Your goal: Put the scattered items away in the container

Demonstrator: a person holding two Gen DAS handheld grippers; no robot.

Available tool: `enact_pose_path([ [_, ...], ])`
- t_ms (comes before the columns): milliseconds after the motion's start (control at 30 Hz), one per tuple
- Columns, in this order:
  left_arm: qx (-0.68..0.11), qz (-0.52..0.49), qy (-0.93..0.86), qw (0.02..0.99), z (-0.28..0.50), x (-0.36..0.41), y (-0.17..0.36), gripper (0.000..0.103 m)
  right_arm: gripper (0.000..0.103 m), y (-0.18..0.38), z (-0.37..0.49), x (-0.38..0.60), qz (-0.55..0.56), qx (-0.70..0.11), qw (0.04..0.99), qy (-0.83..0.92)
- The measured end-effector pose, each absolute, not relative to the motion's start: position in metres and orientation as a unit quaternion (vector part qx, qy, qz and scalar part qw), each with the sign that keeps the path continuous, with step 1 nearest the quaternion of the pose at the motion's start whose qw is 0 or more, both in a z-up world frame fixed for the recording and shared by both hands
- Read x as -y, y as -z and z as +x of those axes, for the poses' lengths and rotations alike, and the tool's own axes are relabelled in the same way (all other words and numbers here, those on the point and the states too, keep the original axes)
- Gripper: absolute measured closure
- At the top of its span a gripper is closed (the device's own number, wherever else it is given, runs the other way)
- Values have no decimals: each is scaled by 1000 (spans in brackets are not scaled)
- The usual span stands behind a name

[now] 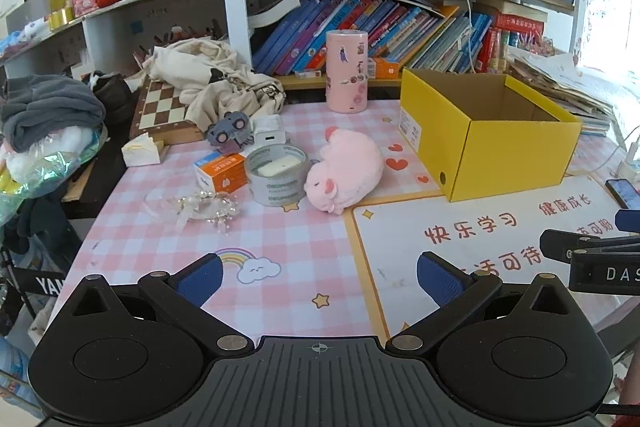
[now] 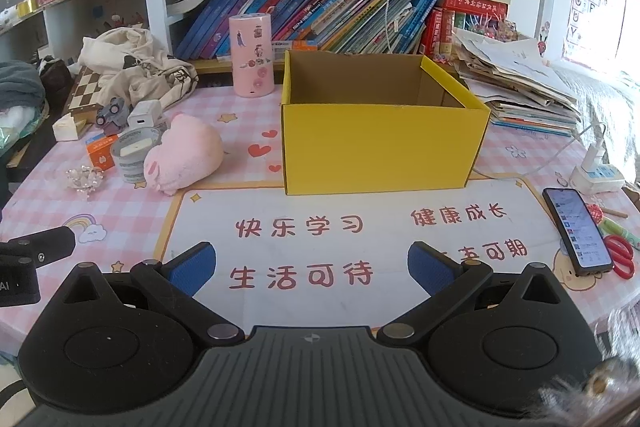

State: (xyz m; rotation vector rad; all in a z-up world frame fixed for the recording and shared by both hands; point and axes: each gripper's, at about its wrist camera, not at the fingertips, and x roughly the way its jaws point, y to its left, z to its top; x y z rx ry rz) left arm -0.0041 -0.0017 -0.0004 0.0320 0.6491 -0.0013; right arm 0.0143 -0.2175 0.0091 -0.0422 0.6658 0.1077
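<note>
An open yellow cardboard box [image 1: 496, 147] [image 2: 380, 147] stands on the pink checked desk mat, nothing visible inside. Left of it lie a pink plush pig [image 1: 344, 171] [image 2: 184, 155], a grey tape roll [image 1: 276, 175] [image 2: 132, 155] with a small white case inside, an orange carton [image 1: 220, 173] [image 2: 100, 149], a white charger [image 1: 270, 133] [image 2: 145, 115], a grey toy car [image 1: 230, 133] [image 2: 112, 115] and a clear beaded hair clip [image 1: 204, 209] [image 2: 84, 179]. My left gripper [image 1: 320, 277] hovers open near the mat's front. My right gripper [image 2: 312, 267] hovers open before the box.
A pink cylinder [image 1: 346, 71] [image 2: 252, 55] stands behind the items. A chessboard [image 1: 164, 107] under crumpled cloth lies at the back left. A phone [image 2: 578, 231], red scissors [image 2: 620, 255] and a power strip [image 2: 596, 175] sit at the right. Bookshelves rise behind the desk.
</note>
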Motion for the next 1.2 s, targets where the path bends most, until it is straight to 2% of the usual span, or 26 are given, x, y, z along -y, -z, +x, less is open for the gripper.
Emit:
enact_pose_path([
  [1200,-350,16,13,937,5,-1,8,0,0,0,22,217,-19,-348,936,-52],
])
